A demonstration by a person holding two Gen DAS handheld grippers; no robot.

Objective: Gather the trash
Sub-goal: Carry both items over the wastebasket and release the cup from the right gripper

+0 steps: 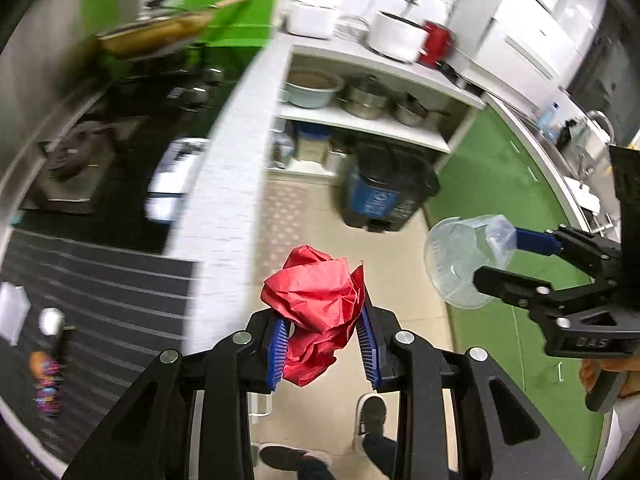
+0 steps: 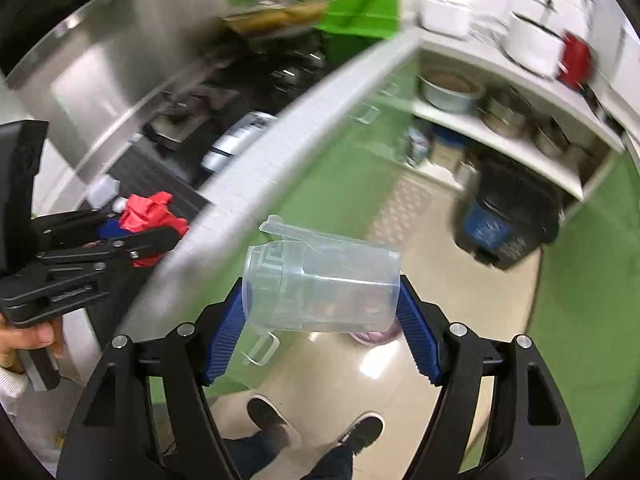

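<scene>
Left gripper clamps crumpled red paper wad; right gripper pinches clear plastic measuring jug sideways. Both carried over floor, prob. toward dark lined bin ahead.

White open shelving unit, upper centre: pale blue bowl, steel pots. On top, white rice cooker and red container. Wooden-handled pan, upper left. Person's dark shoes on beige tiled floor, bottom centre.
</scene>
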